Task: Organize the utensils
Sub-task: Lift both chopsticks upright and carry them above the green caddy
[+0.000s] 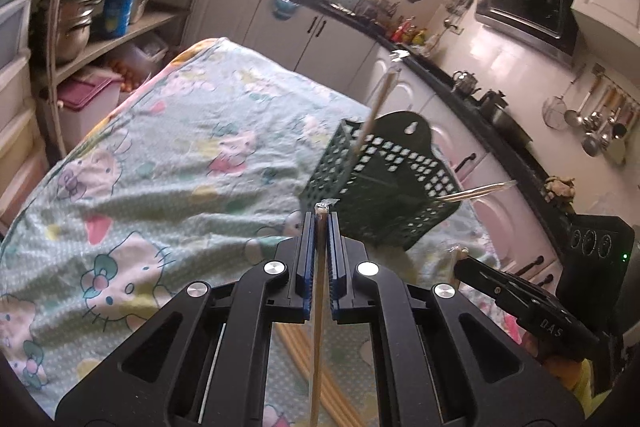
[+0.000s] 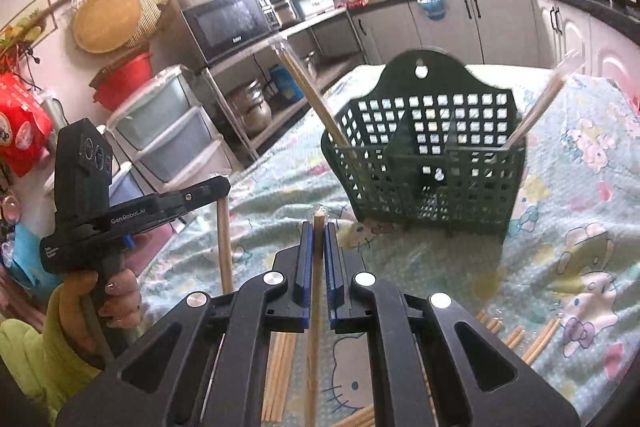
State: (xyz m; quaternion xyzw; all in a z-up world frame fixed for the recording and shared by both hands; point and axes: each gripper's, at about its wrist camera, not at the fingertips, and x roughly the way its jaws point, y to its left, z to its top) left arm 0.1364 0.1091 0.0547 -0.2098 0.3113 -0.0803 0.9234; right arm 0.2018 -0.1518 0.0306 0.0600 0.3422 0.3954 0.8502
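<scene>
A dark green perforated utensil basket (image 1: 384, 187) (image 2: 432, 163) stands on the cartoon-print cloth, just beyond both grippers. Wrapped chopstick pairs lean out of its left compartment (image 1: 380, 99) (image 2: 308, 95) and its right compartment (image 1: 480, 191) (image 2: 544, 103). My left gripper (image 1: 321, 219) is shut on a wrapped chopstick pair (image 1: 318, 327) that hangs down between its blue pads, above the cloth. My right gripper (image 2: 319, 227) is shut on another wrapped chopstick pair (image 2: 314, 327). In the right wrist view the left gripper (image 2: 216, 187) appears at the left with its pair (image 2: 225, 247). More chopsticks (image 2: 280, 375) lie on the cloth below.
The table's cloth (image 1: 160, 167) is wrinkled. Loose chopsticks (image 2: 516, 337) lie near the right front. Shelves with pots (image 1: 76, 23), a microwave (image 2: 228, 21) and plastic drawers (image 2: 168, 131) stand to the left. Counters and cabinets (image 1: 440, 95) run behind. A hand in a yellow-green sleeve (image 2: 36, 351) holds the left gripper.
</scene>
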